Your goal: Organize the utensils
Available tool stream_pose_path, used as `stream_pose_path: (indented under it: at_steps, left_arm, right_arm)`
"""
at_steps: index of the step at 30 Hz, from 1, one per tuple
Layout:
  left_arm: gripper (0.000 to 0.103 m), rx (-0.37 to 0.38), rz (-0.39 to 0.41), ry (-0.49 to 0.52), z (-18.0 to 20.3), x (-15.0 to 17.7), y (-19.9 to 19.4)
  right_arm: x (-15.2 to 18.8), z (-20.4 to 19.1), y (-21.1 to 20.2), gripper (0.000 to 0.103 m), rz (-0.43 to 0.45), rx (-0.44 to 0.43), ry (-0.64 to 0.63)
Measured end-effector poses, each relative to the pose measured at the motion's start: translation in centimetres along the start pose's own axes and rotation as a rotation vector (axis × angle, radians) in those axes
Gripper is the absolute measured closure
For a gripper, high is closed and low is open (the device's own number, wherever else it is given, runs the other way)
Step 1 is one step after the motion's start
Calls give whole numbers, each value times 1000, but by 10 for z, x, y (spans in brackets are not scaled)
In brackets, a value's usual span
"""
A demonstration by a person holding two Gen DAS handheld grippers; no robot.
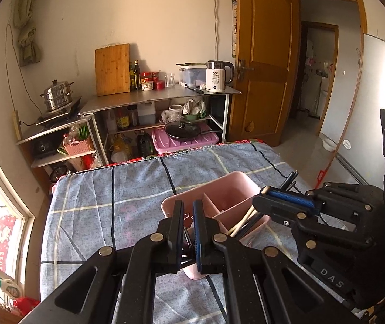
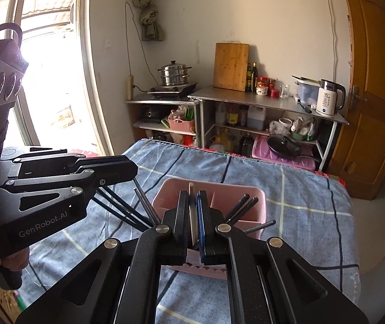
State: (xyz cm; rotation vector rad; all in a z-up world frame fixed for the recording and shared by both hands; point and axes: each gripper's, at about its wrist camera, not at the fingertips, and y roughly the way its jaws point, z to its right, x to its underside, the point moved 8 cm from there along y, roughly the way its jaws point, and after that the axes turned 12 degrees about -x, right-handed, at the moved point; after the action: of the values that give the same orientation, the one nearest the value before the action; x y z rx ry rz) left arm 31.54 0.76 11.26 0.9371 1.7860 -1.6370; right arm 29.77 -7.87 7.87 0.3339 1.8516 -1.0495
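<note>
A pink utensil holder [image 1: 232, 185] [image 2: 227, 190] with inner dividers stands on the blue checked tablecloth [image 1: 106, 199]. My left gripper [image 1: 188, 208] [image 2: 130, 171] hangs over the holder's near left corner, shut on several dark chopsticks [image 2: 127, 208] that fan downward toward the holder. My right gripper [image 2: 192, 197] [image 1: 262, 194] is over the holder's right side, shut on a pale wooden chopstick [image 2: 192, 213] [image 1: 242, 220] whose lower end reaches into a compartment. More dark chopsticks [image 2: 242, 205] lean out of the holder to the right.
Behind the table stands a steel shelf unit [image 1: 165, 97] with a cutting board, bottles, a white kettle [image 1: 216, 77] and a steamer pot [image 1: 57, 94]. A wooden door [image 1: 262, 62] is at the right, a bright window [image 2: 49, 67] at the left.
</note>
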Motion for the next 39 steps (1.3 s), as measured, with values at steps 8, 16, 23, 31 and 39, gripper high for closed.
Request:
stream_pose_path:
  at_steps: [8,16,23,31,39]
  left_arm:
    - [97,0,3,-18,-5,6,-11]
    - [97,10,38,-52,-7,15,-42]
    - [96,6,59,-75,0,41,-68]
    - [87,-4,71,-103,10,81,-89]
    - [86,-27,95,-120,19,117,-107]
  right_arm:
    - [-1,0,-16,92,19,16,4]
    - [2,-7,-45,90,59,15,14]
    - [19,-12,-68,85,78,21,31]
    - [55,-24,-93,81,90,43,49]
    - [94,-41,-109,81,77,52,64]
